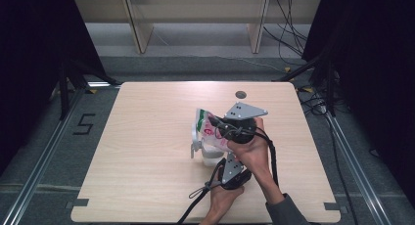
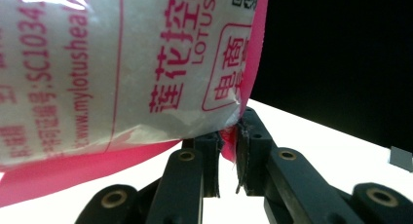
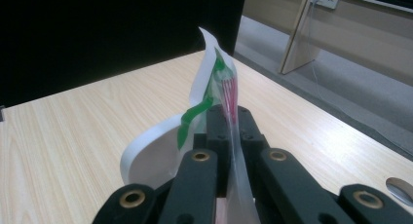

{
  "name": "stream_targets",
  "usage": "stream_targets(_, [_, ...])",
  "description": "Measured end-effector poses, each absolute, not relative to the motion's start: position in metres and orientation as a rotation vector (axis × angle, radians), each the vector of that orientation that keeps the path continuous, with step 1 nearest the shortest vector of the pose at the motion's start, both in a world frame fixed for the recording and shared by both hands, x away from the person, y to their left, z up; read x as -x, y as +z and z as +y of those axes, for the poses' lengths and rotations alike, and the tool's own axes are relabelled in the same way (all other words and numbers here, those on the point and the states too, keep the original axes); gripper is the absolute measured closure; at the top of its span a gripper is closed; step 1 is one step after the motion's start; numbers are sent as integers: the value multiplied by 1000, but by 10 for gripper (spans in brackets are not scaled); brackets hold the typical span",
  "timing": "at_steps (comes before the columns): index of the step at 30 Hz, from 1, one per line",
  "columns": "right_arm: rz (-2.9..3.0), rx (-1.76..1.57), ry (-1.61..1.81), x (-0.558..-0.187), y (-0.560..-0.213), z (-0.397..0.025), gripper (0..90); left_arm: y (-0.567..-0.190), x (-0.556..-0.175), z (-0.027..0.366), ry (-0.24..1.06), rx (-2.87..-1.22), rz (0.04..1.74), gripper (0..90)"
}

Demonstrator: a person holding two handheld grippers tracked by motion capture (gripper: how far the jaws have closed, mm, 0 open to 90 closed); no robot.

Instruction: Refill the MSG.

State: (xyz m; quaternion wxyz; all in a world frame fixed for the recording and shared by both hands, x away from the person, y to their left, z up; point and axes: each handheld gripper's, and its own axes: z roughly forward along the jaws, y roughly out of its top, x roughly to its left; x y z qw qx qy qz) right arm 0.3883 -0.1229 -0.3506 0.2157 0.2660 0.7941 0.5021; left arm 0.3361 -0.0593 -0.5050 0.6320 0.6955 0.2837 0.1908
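A plastic bag (image 1: 202, 125), white with pink and green print, is held up over the middle of the wooden table (image 1: 147, 137). My right gripper (image 1: 218, 126) is shut on the bag's upper edge (image 3: 214, 83), and the thin film runs between its jaws (image 3: 229, 124). My left gripper (image 1: 219, 164) comes in from below. It is shut on a pink bottom corner of the bag (image 2: 97, 63), pinched at the fingertips (image 2: 229, 151). A white container (image 1: 209, 155) with a handle sits under the bag, partly hidden by it and by the hands.
A round grommet hole (image 1: 240, 94) sits near the table's far edge, also seen in the right gripper view (image 3: 402, 187). Wooden furniture legs (image 1: 139, 32) stand on the floor beyond the table. Cables (image 1: 288, 34) lie at the back right. Dark curtains flank both sides.
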Motion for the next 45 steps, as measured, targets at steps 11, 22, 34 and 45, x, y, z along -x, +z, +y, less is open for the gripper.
stream_targets(11, [2202, -730, 1389, -387, -350, -122, 887, -504, -335, -59, 447, -1598, 653, 803])
stream_targets(22, [2186, -726, 1387, -388, -350, -121, 885, -504, -336, -60, 435, -1589, 635, 803])
stream_targets(34, [2182, -730, 1384, -387, -350, -120, 883, -503, -335, -60, 433, -1585, 641, 803])
stream_targets(45, [2187, -717, 1376, -387, -350, -119, 882, -503, -335, -60, 434, -1585, 639, 803])
